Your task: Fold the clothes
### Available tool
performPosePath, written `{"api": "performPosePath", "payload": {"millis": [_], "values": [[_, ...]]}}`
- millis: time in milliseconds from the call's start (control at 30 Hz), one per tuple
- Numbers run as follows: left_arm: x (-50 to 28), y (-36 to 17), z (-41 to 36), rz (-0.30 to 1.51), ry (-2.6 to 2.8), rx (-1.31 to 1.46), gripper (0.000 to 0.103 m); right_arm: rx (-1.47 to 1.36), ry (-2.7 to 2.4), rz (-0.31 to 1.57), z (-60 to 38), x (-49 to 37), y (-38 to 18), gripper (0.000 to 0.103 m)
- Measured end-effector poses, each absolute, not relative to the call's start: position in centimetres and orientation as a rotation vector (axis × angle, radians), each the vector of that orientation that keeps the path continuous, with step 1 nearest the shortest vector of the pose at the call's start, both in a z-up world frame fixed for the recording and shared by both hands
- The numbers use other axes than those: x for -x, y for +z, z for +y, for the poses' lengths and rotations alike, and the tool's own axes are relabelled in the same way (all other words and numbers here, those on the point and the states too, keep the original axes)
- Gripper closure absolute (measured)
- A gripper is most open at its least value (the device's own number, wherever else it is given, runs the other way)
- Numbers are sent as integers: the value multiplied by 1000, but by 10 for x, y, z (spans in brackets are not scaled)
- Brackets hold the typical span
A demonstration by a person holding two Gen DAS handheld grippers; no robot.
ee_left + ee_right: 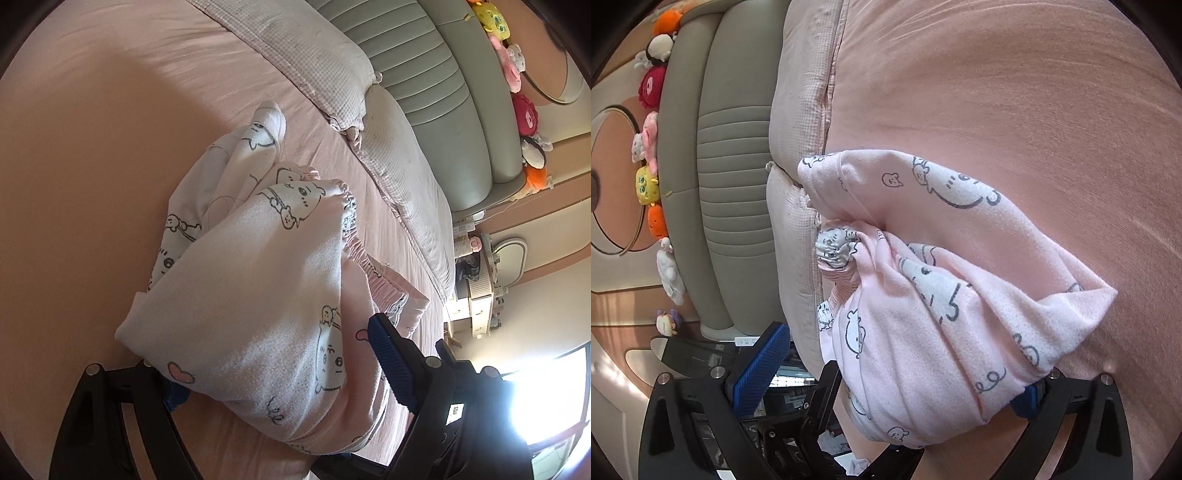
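Bed (92, 155): pink sheet filling most of both views, pillows (314, 62) along the upper right of the left wrist view, bearing one pink printed garment (258, 288), seemingly pyjama trousers with a gathered waistband (354, 236), bunched at centre frame; judged early, no flat fold made, smoothing and folding all remain. Left gripper (273, 369): jaws wide, garment draped between, not visibly pinched. Right gripper (897, 373): jaws wide, cloth heaped across them; a grip cannot be told.

Pyjama trousers (258, 266) on bed (92, 166), beside pillows (332, 74).
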State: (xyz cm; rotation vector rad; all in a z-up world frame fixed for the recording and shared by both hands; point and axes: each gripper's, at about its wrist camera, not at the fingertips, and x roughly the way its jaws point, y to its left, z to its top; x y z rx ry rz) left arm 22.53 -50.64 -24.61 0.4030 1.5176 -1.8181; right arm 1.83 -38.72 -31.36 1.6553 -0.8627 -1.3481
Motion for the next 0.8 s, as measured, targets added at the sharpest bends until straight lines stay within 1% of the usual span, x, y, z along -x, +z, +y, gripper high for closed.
{"api": "performPosePath", "payload": {"millis": [233, 467, 600, 667, 800], "values": [[-225, -248, -509, 1530, -1844, -390, 19, -1651, -1294, -919, -392, -15, -318, 0], [-220, -248, -514, 1521, -1848, -384, 19, -1653, -1368, -802, -410, -18, -311, 0], [-216, -248, -517, 1503, -1843, -382, 18, -1661, -1367, -776, -418, -17, -310, 0], [-215, -248, -519, 1521, -1832, -361, 13, -1676, -1351, -786, -420, -14, -312, 0], [-220, -252, -528, 1610, -1801, -295, 13, -1683, -1298, -821, -426, -9, -314, 1]]}}
